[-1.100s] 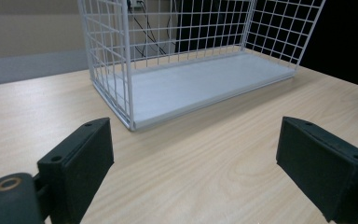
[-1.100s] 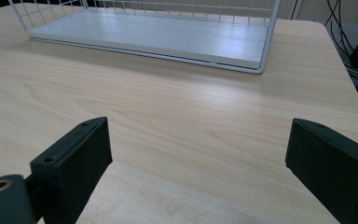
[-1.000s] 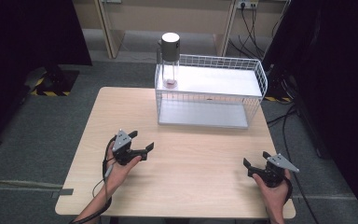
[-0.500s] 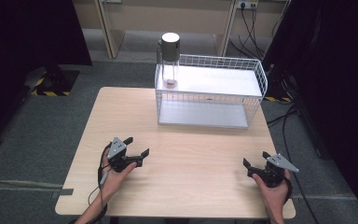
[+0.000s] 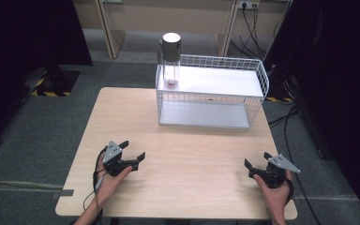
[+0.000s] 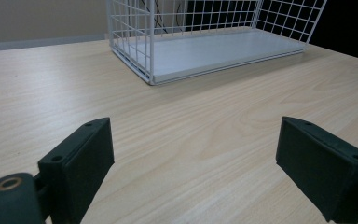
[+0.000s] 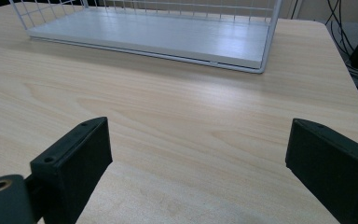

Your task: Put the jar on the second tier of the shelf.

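Observation:
My left gripper (image 5: 133, 149) rests low over the near left part of the wooden table (image 5: 192, 154), held in a hand, jaws wide apart with nothing between them. In the left gripper view the left gripper (image 6: 196, 172) faces bare wood, with the white wire rack (image 6: 200, 42) farther off. Near the table's front right corner my right gripper (image 5: 256, 160) is open and empty too. The right gripper (image 7: 200, 172) looks along the table toward the rack's lower shelf (image 7: 154, 32).
The white wire rack (image 5: 211, 91) stands at the far middle of the table. A clear bottle with a grey cap (image 5: 171, 61) stands upright on the left end of its upper shelf. Dark curtains and cables surround the table.
The left hand has drawn its gripper back toward the table's near edge and slightly left. Its jaws stay equally wide. The right gripper has not moved.

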`<state>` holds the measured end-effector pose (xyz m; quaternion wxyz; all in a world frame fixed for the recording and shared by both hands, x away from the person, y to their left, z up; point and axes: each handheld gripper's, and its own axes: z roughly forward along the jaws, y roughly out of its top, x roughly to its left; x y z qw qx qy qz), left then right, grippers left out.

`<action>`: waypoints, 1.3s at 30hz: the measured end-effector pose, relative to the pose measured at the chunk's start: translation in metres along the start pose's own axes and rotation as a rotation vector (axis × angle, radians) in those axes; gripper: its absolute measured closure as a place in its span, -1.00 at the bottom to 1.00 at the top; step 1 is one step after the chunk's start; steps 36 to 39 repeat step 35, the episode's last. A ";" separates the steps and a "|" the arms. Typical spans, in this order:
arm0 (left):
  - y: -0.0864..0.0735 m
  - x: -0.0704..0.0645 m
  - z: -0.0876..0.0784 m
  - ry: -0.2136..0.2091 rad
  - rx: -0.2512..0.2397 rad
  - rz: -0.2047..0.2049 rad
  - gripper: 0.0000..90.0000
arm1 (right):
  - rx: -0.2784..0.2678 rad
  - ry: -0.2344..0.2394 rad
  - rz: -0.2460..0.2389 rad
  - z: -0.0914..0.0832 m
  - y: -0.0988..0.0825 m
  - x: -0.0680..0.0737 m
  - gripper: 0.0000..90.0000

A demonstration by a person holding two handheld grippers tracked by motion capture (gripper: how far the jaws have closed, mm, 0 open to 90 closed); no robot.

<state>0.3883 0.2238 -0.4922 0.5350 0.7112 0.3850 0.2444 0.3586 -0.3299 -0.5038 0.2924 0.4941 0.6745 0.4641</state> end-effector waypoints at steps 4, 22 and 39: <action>-0.004 0.004 -0.004 0.010 -0.001 -0.018 -0.76 | -0.001 -0.001 -0.001 0.000 0.000 0.000 -0.84; -0.008 0.007 -0.011 0.041 -0.017 -0.020 -0.76 | -0.003 0.000 0.004 0.000 0.000 0.000 -0.84; -0.009 0.006 -0.012 0.043 -0.030 -0.030 -0.77 | -0.003 0.001 0.007 0.000 0.000 0.000 -0.84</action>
